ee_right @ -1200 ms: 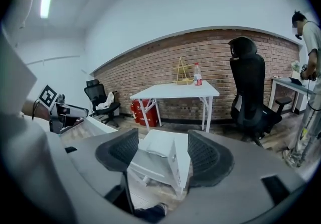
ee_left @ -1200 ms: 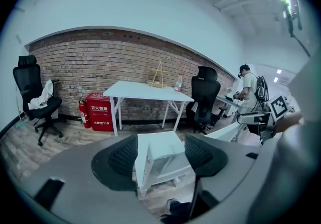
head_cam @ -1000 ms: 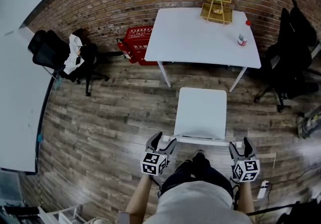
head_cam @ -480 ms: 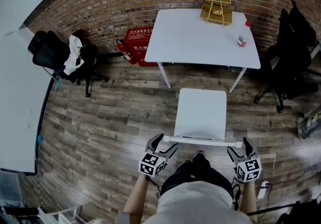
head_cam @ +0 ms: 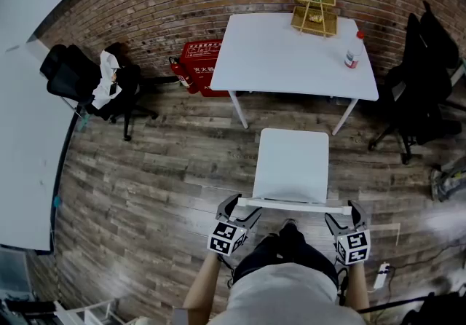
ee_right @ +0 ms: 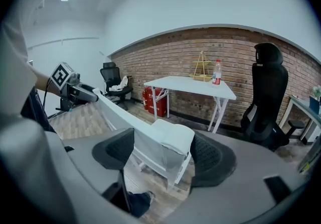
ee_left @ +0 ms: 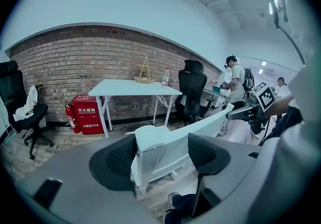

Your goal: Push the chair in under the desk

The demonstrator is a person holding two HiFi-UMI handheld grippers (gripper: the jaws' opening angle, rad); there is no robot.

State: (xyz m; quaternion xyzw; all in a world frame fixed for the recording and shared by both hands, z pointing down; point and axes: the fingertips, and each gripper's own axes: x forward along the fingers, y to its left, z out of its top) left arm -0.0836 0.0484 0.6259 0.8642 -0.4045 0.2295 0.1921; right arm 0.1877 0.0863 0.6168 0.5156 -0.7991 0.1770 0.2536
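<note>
White chair (head_cam: 291, 163) back inside left hand-held gripper (head_cam: 239, 209), right hand-held gripper (head_cam: 344, 213), both just opened

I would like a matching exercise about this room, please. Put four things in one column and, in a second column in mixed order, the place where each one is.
Things:
1. white chair
2. bottle
3. red box
4. wooden rack

Places:
a. on the desk, near its right end
b. on the floor against the brick wall, left of the desk
c. on the floor in front of the desk, not under it
d. on the desk, at its back edge by the wall

Pairs: 1-c, 2-a, 3-b, 4-d
</note>
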